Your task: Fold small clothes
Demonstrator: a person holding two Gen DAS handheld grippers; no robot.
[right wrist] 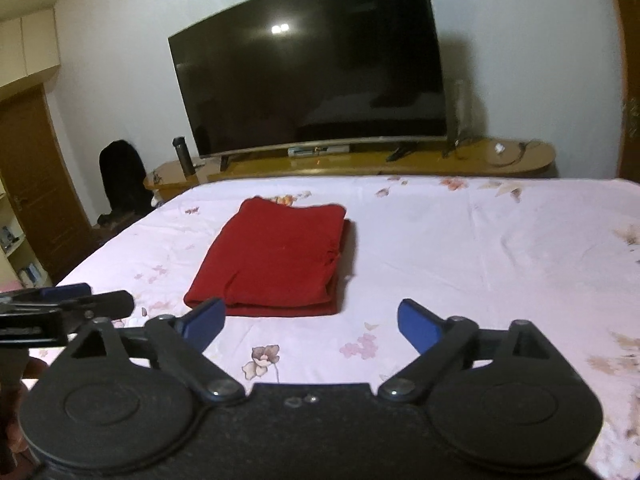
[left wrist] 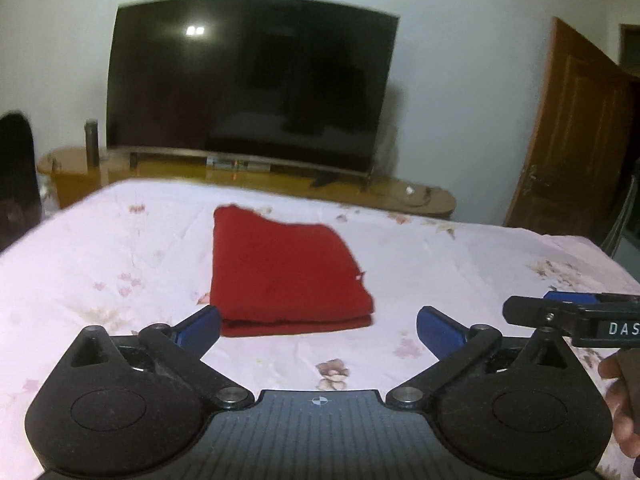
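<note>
A red garment point(left wrist: 282, 270) lies folded into a flat rectangle on the pink floral bedsheet point(left wrist: 120, 248); it also shows in the right wrist view point(right wrist: 276, 256). My left gripper point(left wrist: 318, 326) is open and empty, hovering just in front of the garment's near edge. My right gripper point(right wrist: 310, 320) is open and empty, a little in front and to the right of the garment. The right gripper also shows at the right edge of the left wrist view point(left wrist: 576, 314). The left gripper shows at the left edge of the right wrist view point(right wrist: 68, 304).
A large dark TV point(left wrist: 248, 96) stands on a long wooden stand point(left wrist: 420, 196) beyond the bed's far edge. A dark bottle point(left wrist: 91, 142) stands on the stand's left end. A wooden door point(left wrist: 572, 140) is at the right. A black bag point(right wrist: 120, 176) sits left of the bed.
</note>
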